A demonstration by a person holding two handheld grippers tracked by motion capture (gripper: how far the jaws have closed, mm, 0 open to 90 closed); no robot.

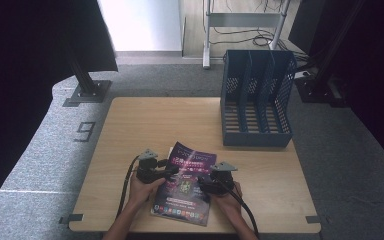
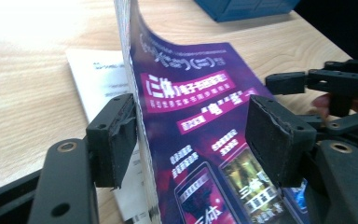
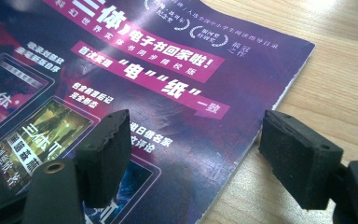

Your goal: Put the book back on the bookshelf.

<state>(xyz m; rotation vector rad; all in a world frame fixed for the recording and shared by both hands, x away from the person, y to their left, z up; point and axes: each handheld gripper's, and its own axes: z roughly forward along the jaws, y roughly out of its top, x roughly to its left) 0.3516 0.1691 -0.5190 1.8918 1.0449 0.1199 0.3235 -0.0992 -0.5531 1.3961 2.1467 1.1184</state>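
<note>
Spreading across most of the frame, the pale wooden table (image 1: 130, 130) stands on grey speckled carpet (image 1: 45, 145), with dark curtains at both sides and a white panel and metal cart legs behind. At the table's far right sits a blue perforated plastic file rack (image 1: 256, 97), its upright dividers making empty slots. Nearer the person's edge lies a glossy purple magazine (image 1: 186, 182), its cover printed with pink banners and white characters. The work in hand looks like taking hold of that magazine, probably to stand it in the rack. The left gripper (image 2: 191, 135) has the lifted cover and a sheaf of pages rising between its jaws, which are apart: one pad (image 2: 116, 135) rests against the raised pages, the other stands clear over the cover, so nothing is clamped yet. A white printed page (image 2: 100, 88) shows on the table beneath the raised part. The right gripper (image 3: 214, 149) hovers over the magazine's opposite edge with its jaws spread, one above the cover and one above bare wood. Next, I judge, the left jaws should close on the whole thickness rather than a few pages, while the right steadies the other edge.
</note>
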